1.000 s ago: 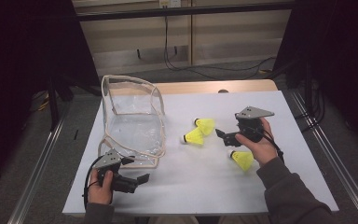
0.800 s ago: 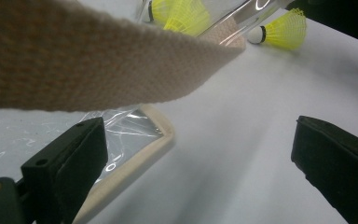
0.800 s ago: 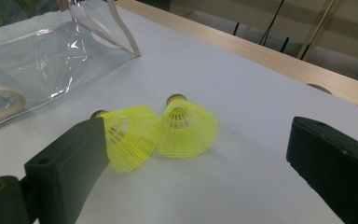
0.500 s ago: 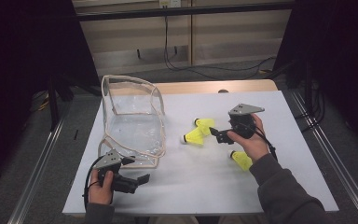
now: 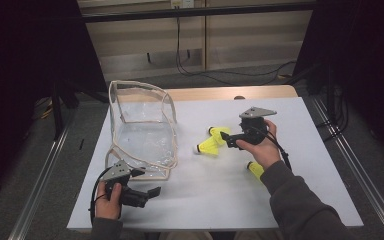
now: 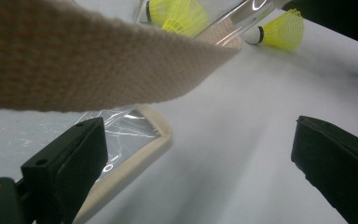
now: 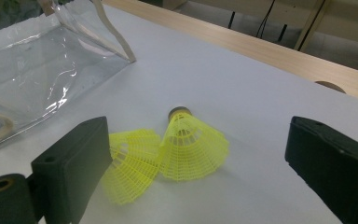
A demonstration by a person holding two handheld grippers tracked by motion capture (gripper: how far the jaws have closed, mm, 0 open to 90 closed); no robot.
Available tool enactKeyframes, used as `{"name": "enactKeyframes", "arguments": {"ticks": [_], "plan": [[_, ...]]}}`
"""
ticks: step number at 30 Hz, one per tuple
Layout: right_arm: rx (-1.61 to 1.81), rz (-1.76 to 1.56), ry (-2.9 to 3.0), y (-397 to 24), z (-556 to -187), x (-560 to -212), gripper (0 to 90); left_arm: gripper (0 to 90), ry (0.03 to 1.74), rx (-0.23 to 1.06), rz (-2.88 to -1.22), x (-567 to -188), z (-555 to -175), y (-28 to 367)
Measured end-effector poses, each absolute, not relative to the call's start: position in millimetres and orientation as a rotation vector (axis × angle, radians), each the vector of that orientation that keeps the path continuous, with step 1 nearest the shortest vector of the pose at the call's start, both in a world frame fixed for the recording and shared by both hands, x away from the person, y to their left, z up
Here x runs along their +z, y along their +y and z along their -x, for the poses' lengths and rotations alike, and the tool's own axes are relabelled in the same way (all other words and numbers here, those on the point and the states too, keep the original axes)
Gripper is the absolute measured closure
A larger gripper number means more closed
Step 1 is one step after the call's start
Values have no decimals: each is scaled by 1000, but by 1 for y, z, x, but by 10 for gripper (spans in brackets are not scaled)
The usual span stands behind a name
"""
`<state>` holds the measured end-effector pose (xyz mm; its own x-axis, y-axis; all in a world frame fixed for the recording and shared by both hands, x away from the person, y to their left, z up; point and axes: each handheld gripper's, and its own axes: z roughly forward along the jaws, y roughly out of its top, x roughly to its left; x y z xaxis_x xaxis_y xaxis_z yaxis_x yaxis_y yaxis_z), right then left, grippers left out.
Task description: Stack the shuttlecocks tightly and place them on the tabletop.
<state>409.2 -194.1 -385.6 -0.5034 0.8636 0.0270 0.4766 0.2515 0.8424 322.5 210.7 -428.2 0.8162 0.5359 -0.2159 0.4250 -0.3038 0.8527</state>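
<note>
Right gripper (image 5: 226,140): black two-jaw tool, jaws standing wide apart and empty, hovering just beside two yellow plastic mesh shuttlecocks (image 7: 168,151).
Shuttlecock pair: lying touching on the white table (image 5: 215,195), straight ahead between the right jaws; nearer one's dark cork tip pointing away from the gripper, skirt facing it.
Nearer hand: the right, judging by position.
Third yellow shuttlecock (image 5: 254,170): lying under the right forearm, apart from the pair.
Left gripper (image 5: 150,192): jaws apart, empty, resting near the front edge.
Clear plastic bag with beige trim (image 5: 142,127): standing left of the pair, not blocking.
</note>
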Motion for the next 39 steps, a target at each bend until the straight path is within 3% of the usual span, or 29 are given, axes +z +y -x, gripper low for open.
{"name": "enactKeyframes", "arguments": {"ticks": [15, 33, 39], "plan": [[1130, -1316, 2104, -187, -424, -396, 198, 37, 715, 129, -1943, -429, -323, 210], [1095, -1370, 2138, -177, -436, -413, 393, 37, 714, 127, -1941, -429, -323, 211], [1109, -1389, 2155, -174, -439, -417, 494, 37, 713, 125, -1937, -429, -322, 210]]}}
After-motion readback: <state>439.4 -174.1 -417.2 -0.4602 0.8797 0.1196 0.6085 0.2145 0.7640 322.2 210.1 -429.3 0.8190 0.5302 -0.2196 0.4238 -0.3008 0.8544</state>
